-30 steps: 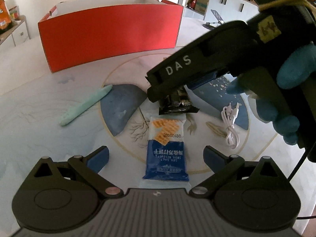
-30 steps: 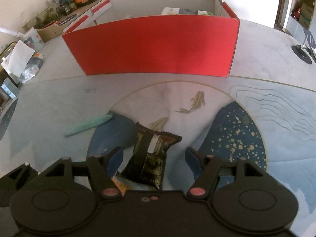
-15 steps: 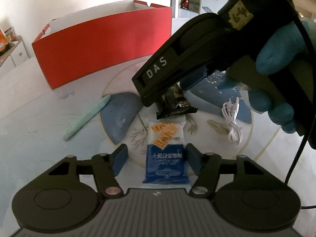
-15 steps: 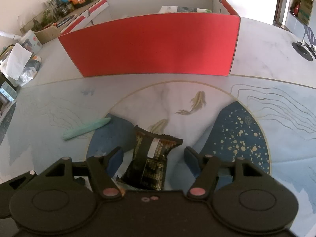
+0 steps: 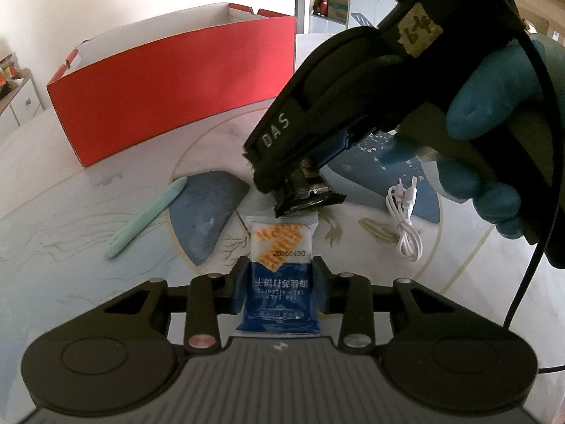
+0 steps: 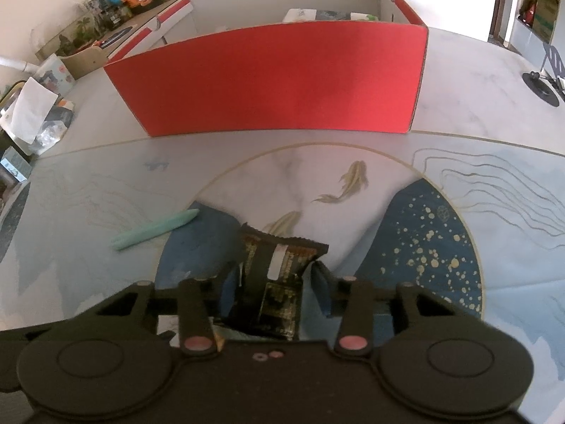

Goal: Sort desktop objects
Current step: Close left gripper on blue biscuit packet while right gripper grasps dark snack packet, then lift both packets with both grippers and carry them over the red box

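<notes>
While both pairs of tongs are closing at once, the left gripper [image 5: 279, 284] has its blue pads against the sides of the blue biscuit packet [image 5: 279, 272] lying on the mat [image 5: 123, 247], and the right gripper [image 6: 273, 282] is pinching the dark snack wrapper [image 6: 279, 275] just beyond it. Picking up looks like the current step; next each needs lifting clear and carrying over the red box [image 6: 275, 84] wall.

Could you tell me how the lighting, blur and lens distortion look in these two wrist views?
Left wrist view: the wall above the red box is blown out white; the foreground blue biscuit packet is sharp and readable. Right wrist view: fisheye bows the red box's front wall; the dark snack packet is dim and smeared.
</notes>
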